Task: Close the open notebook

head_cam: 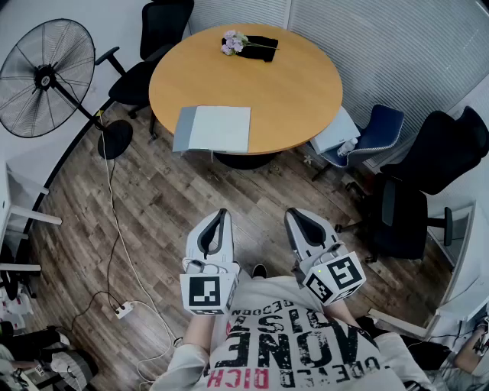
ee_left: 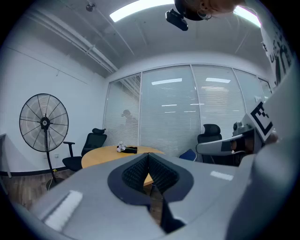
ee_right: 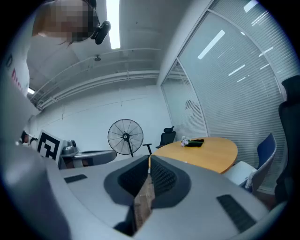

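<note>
The left claw (head_cam: 218,221) is closed tight with nothing in it, and the right claw (head_cam: 299,219) is the same. Each one's own view shows its dark ribbed pads meeting at the tips, left (ee_left: 149,157) and right (ee_right: 150,161), with only room and floor beyond. The person (head_cam: 290,344) holds both close to the chest, side by side and nearly level, pointing toward 12 o'clock. This looks like a resting carry, so the task seems not yet begun. Straight ahead at 12 o'clock, well apart from both claws, stands a round wooden bench (head_cam: 306,84). The notebook (head_cam: 218,128) lies open and flat on it at about 7 o'clock on the round top, its near side along the rim. That is the side closest to the person, probably to keep it in easy reach. At the top's 12 o'clock sit pale flowers (head_cam: 234,43) against a dark cloth (head_cam: 261,43), far from the notebook and likely clear of the work. A standing fan (head_cam: 47,76) is at 10 o'clock. By count there are two claws, one notebook, one bench, one bunch of flowers, one cloth and one fan. At least three chairs are in sight: a black chair (head_cam: 164,23) at 11 o'clock, a blue chair (head_cam: 380,126) at 2 o'clock and another black chair (head_cam: 447,153) at 3 o'clock.
</note>
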Tool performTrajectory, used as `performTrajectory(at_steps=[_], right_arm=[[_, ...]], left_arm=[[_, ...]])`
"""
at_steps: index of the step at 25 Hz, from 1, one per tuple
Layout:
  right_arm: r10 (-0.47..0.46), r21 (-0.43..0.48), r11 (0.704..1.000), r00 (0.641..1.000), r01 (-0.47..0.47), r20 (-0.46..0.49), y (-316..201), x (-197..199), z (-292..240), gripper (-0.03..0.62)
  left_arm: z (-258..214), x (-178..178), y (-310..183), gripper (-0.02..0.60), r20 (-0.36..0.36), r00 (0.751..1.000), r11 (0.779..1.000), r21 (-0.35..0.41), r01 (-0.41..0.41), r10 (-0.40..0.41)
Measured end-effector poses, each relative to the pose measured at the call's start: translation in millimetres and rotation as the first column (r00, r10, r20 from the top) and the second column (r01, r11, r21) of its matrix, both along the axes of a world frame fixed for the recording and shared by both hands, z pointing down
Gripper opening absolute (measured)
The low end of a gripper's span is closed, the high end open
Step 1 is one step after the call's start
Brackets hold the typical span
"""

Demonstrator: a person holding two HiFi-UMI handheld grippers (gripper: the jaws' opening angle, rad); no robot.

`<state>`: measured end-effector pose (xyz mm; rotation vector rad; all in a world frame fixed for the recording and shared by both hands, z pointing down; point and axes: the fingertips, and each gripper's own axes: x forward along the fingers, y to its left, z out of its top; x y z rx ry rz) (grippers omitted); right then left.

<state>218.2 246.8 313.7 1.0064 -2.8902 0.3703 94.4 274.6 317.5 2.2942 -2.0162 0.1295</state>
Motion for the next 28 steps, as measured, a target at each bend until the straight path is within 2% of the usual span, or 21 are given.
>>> performTrajectory(at_steps=[5, 8, 9, 10, 20, 28], right_arm=[[-0.031, 0.008, 0.999, 1.000, 0.031, -0.006, 5.5, -6.6, 4.0, 0.020], [-0.050, 0.013, 0.999, 0.999, 0.050, -0.013, 10.4, -11.9, 3.4, 0.020], [-0.057, 0.016, 0.998, 0.998, 0.057, -0.014, 12.1, -13.7, 2.7, 0.020], [-0.063, 0.019, 0.998, 0.998, 0.063, -0.012, 14.0, -15.1, 1.8, 0.020], [-0.084, 0.018, 0.996, 0.996, 0.084, -0.001, 23.2, -12.2, 2.6, 0.020], [-0.091, -0.008, 0.996, 0.996, 0.091, -0.019, 18.0, -19.0, 8.1, 0.020]], left_arm=[[7.5, -1.1, 7.5, 0.012, -0.031, 0.999, 1.000, -0.001, 0.022, -0.022], [9.3, 0.0, 11.2, 0.019, -0.046, 0.999, 1.000, -0.009, -0.003, 0.002], [9.6, 1.1, 12.5, 0.094, -0.056, 0.998, 1.000, -0.014, -0.017, 0.017], [9.5, 1.8, 14.2, 0.133, -0.066, 0.997, 0.999, -0.015, -0.028, 0.027], [4.7, 3.3, 20.7, 0.132, -0.076, 0.997, 1.000, 0.010, -0.027, 0.027], [3.6, -0.7, 11.5, 0.106, -0.100, 0.994, 0.999, 0.010, -0.030, 0.031]])
